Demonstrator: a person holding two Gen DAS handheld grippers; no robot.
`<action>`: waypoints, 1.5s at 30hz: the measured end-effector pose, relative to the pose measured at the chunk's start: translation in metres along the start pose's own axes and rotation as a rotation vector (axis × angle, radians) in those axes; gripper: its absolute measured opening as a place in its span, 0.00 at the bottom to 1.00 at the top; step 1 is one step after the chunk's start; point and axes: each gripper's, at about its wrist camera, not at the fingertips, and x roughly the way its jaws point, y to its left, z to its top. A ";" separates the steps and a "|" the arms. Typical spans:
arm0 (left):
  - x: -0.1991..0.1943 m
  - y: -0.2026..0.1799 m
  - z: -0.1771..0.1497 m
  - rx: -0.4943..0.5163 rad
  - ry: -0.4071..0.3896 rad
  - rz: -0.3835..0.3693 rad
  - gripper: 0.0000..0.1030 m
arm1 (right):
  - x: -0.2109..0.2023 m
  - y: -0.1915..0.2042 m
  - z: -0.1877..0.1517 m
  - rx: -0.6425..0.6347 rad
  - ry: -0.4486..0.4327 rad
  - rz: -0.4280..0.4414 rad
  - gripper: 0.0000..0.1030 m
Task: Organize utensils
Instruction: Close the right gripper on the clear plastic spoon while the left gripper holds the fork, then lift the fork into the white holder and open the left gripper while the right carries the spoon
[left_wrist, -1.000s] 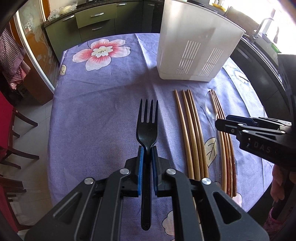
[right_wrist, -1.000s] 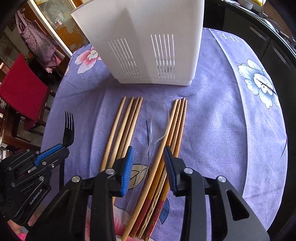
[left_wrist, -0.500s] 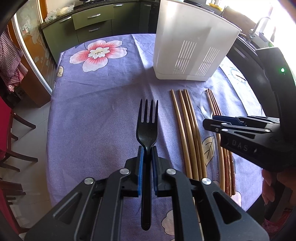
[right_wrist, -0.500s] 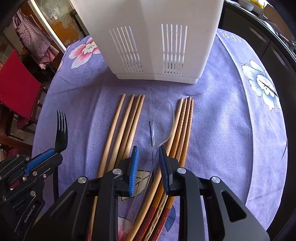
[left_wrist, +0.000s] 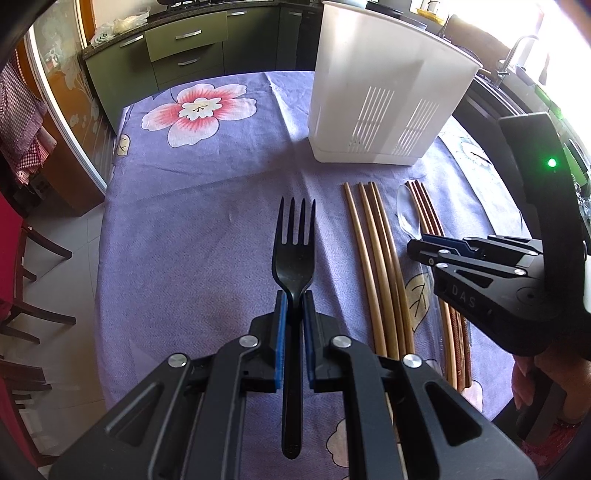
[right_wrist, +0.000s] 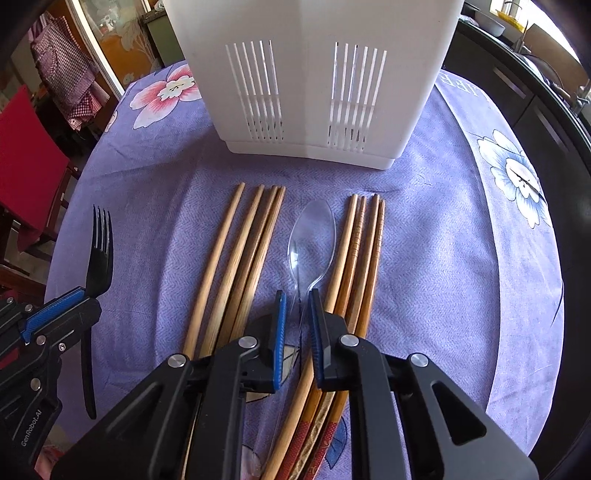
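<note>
L gripper fingers clamp 1 fork; R gripper just closed on 1 spoon; 8 chopsticks.

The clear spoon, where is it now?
In the right wrist view the spoon lies on the cloth between two chopstick bundles, its handle between the right gripper's closed jaws.

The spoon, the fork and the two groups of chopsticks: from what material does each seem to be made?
Spoon: clear glossy plastic, probably; the cloth shows through it. Fork: black plastic by its look, with a smooth shine. Plain chopsticks: pale matte wood or bamboo, faint grain. Patterned chopsticks: likewise wood or bamboo, with ridged tips and painted ends.
</note>
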 end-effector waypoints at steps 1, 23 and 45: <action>0.000 0.000 0.000 0.000 -0.001 -0.001 0.09 | -0.003 -0.001 -0.001 0.005 -0.017 0.011 0.10; -0.130 -0.047 0.138 0.023 -0.552 -0.196 0.09 | -0.163 -0.059 -0.016 0.082 -0.454 0.272 0.09; -0.046 -0.061 0.173 0.029 -0.750 -0.127 0.16 | -0.179 -0.075 0.015 0.068 -0.547 0.219 0.09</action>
